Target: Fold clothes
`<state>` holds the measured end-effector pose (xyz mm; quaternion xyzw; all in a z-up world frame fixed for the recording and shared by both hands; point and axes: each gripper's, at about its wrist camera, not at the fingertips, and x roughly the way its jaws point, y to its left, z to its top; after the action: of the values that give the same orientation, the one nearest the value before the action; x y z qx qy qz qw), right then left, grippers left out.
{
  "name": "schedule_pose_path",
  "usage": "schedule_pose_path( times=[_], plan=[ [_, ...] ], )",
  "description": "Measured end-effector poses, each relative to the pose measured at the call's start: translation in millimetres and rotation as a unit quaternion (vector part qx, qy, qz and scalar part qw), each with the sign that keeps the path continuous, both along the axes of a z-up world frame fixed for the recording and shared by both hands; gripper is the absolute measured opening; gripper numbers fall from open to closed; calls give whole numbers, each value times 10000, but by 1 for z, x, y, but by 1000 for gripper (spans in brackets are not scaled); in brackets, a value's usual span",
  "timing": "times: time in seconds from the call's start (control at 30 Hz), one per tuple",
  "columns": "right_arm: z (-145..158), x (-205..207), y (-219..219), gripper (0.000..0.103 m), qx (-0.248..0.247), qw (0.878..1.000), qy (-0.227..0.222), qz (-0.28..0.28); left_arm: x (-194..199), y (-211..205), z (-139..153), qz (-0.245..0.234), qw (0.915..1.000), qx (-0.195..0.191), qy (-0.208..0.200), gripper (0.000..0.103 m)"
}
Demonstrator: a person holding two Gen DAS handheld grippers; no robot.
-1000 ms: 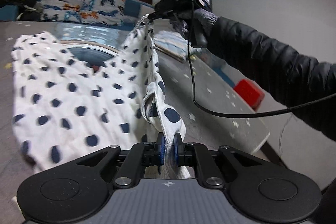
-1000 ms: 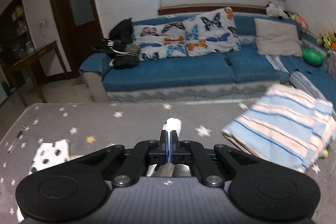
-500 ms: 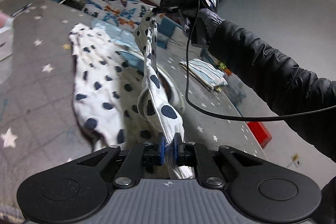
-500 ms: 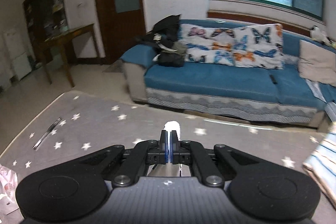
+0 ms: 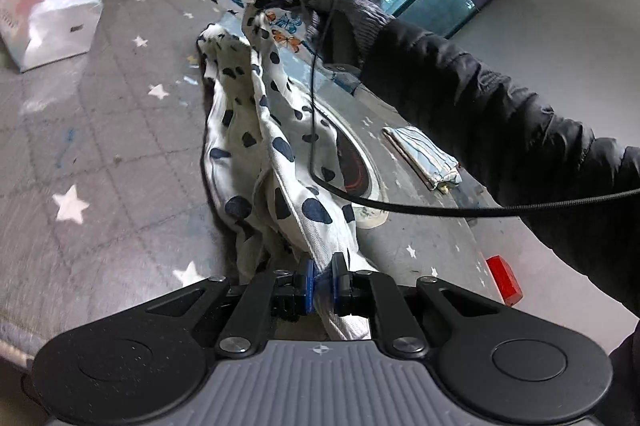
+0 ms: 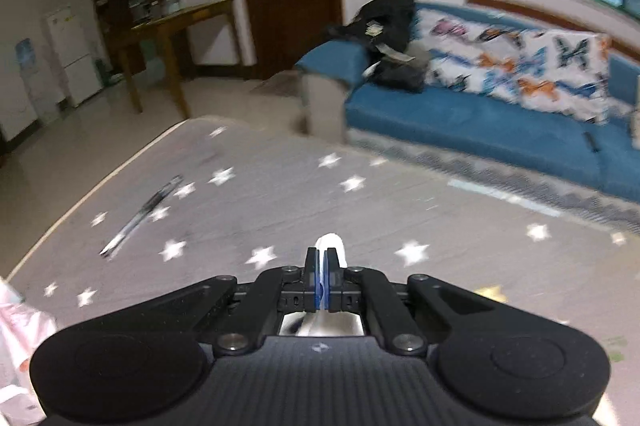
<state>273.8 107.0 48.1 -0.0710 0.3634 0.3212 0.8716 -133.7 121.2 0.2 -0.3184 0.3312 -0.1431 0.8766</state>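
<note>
I have the left gripper (image 5: 322, 276) clenched on a bunched edge of the polka-dot garment (image 5: 256, 130), low in the middle of the left wrist view. The right gripper (image 6: 321, 268) is pinched tight on a thin white tip of the same cloth, which pokes out just past its pads in the lower middle of the right wrist view. In the left wrist view I see that gripper near the top centre, with the cloth strung as a ridge between the two grips and the rest draped on the grey star-patterned desk (image 5: 100, 130), left of centre.

My main worry is the right grip. Only a sliver of fabric shows past those pads, so a sharp pull could, I judge, strip the cloth out and drop that corner mid-fold.

The black cable (image 5: 400, 204) crosses the cloth in the middle of the left frame; I think it could snag the fabric and drag it askew.

The lower layer is already rumpled near the left gripper, so laying the fold over it may trap wrinkles. The white bag (image 5: 48, 22) at upper left sits well apart, and the folded striped cloth (image 5: 424, 156) at centre right looks clear of the fold too.
</note>
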Motion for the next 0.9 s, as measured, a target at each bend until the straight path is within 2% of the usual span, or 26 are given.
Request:
schedule_pose_path(
  times=[0.2,0.37,0.53,0.67,0.8,0.9],
  plan=[
    [2,-7,-4,6,395,9986,248,259,-4,-5,-3,38,10000,-4,90,10],
    [12,-10,-17,7,-100,9988,46,468,0,-9,-2,-4,10000,-30,73,10],
    [1,-10,-21,7,-754,9965,-46,371,2,-10,-4,17,10000,38,78,11],
    [-15,3,-31,8,-914,9956,119,193,4,-11,-5,36,9999,54,101,11],
    [-33,9,-39,9,-865,9956,144,340,5,-8,0,25,9999,64,142,11],
    [-42,10,-34,18,-795,9956,119,484,4,-6,4,11,9998,74,177,11]
  ],
)
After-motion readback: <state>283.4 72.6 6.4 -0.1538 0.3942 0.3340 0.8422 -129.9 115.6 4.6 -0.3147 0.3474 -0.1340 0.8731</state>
